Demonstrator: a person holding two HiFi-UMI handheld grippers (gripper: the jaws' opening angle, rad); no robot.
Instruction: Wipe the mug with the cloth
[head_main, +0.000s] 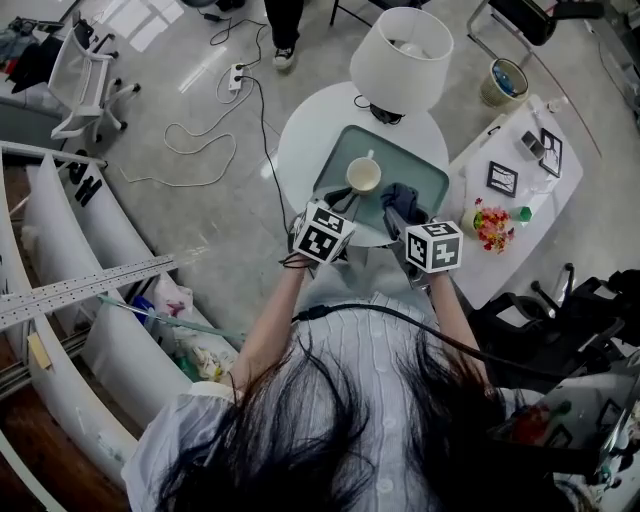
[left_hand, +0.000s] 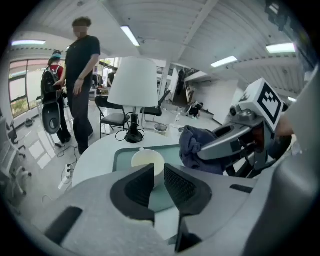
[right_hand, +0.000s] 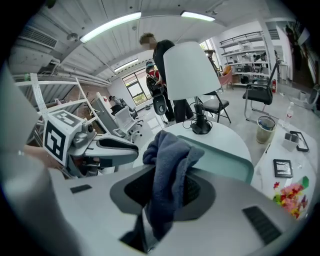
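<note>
White table (head_main: 300, 135), lamp (head_main: 400, 60), green tray (head_main: 428, 172), mug (head_main: 363, 175), cloth (right_hand: 170, 155) in right tongs (right_hand: 170, 189)

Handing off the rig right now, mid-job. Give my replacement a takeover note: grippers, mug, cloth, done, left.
Left gripper: jaws slightly apart, empty, right at the mug.
Right gripper: shut on the cloth, held over the tray beside the mug.
Mug: upright on the green tray, on the round table.
Done: cloth is in hand.
Left: steady the mug and wipe it; no cloth-to-mug contact shows yet.
</note>
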